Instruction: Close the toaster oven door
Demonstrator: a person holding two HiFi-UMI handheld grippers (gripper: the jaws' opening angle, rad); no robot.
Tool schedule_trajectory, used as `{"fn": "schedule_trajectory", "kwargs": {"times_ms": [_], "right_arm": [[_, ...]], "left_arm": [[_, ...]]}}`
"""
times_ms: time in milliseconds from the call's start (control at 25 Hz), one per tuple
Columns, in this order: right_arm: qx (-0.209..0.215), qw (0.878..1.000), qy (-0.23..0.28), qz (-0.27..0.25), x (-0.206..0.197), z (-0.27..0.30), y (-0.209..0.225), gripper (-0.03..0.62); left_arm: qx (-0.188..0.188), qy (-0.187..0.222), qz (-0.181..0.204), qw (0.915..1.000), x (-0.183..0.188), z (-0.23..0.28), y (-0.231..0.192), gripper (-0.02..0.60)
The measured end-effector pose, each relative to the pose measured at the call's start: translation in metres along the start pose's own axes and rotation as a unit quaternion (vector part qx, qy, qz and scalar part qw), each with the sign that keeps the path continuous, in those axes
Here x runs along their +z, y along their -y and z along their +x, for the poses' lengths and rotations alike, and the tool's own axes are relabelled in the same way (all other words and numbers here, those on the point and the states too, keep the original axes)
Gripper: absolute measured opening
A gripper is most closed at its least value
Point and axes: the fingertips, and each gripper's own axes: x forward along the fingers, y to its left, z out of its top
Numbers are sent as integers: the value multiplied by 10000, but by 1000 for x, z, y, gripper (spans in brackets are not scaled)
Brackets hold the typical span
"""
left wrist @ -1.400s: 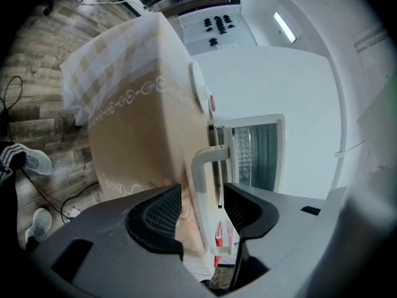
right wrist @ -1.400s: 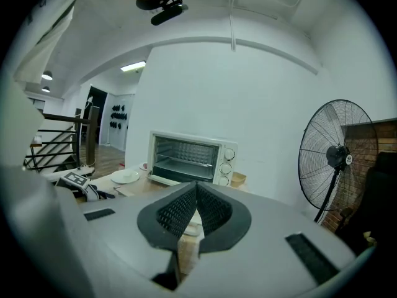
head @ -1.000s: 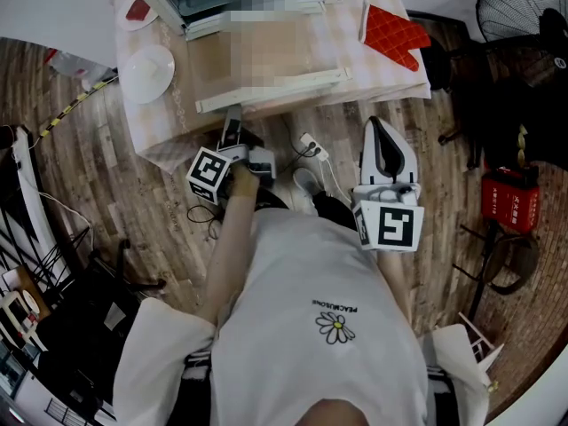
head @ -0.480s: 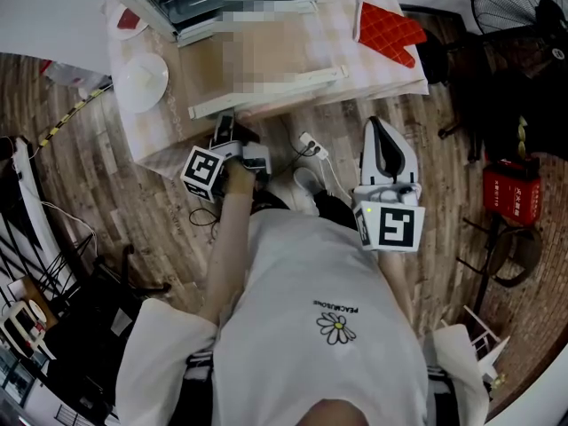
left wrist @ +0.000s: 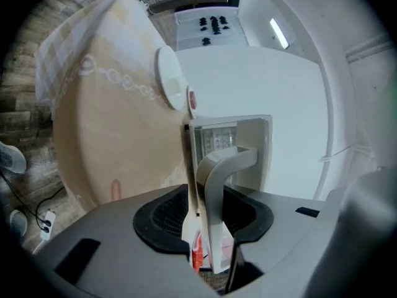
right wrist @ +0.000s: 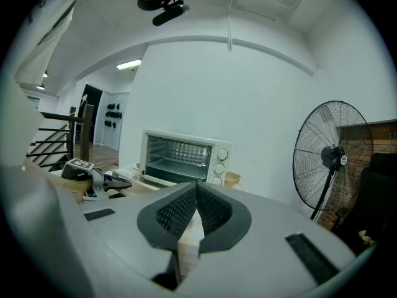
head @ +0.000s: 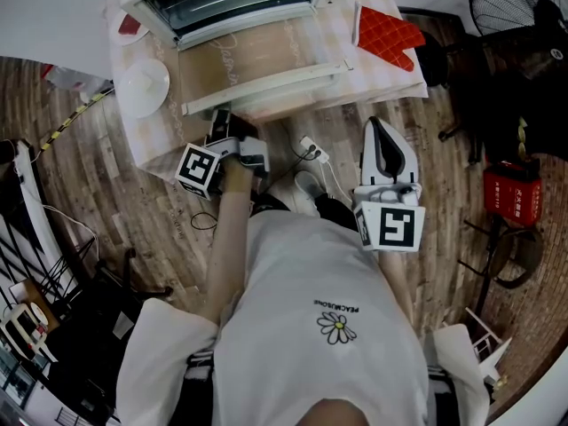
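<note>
Clamping the door handle [left wrist: 221, 166], left gripper [left wrist: 208, 213], jaws just closing; right gripper [right wrist: 195, 207] pinched together, empty

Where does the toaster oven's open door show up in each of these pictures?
Head view: upper centre, the door lies open toward the person; the left gripper is at its handle.
Left gripper view: low centre, the door edge-on; the jaws, which have just been closing, clamp the handle.
Right gripper view: left of centre, the door below the oven mouth.
Shared landmark: the white toaster oven.
</note>
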Motion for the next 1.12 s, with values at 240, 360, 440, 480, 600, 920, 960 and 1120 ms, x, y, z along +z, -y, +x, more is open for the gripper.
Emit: {"fn": "schedule_trajectory", "kwargs": {"times_ms": [240, 360, 440, 480, 600, 920, 960, 1120], "right_arm": [[19, 9999, 140, 82, 5, 1, -3, 9], [-18, 9997, 204, 130, 9, 1, -3, 9], [-41, 9997, 229, 101, 11, -1, -2, 9], [-52, 9997, 214, 75, 10, -2, -1, 9], [-88, 9998, 194, 59, 9, -5, 1, 9], [-118, 9995, 260, 105, 10, -12, 0, 9], [-117, 9996, 249, 92, 9, -13, 0, 9], [-129, 9992, 343, 143, 12, -17, -1, 9]], "left_arm": [[-664, 58, -24, 9978, 7, 12, 49, 141], [-927, 90, -22, 9957, 12, 19, 73, 110], [-1015, 115, -93, 9947, 15, 22, 82, 89], [-1045, 124, -147, 9943, 16, 23, 85, 87], [-1093, 123, -231, 9937, 16, 25, 88, 84], [-1198, 129, -246, 9924, 18, 27, 93, 80], [-1223, 151, -229, 9921, 18, 27, 94, 80], [-1281, 214, -165, 9914, 18, 25, 94, 75]]}}
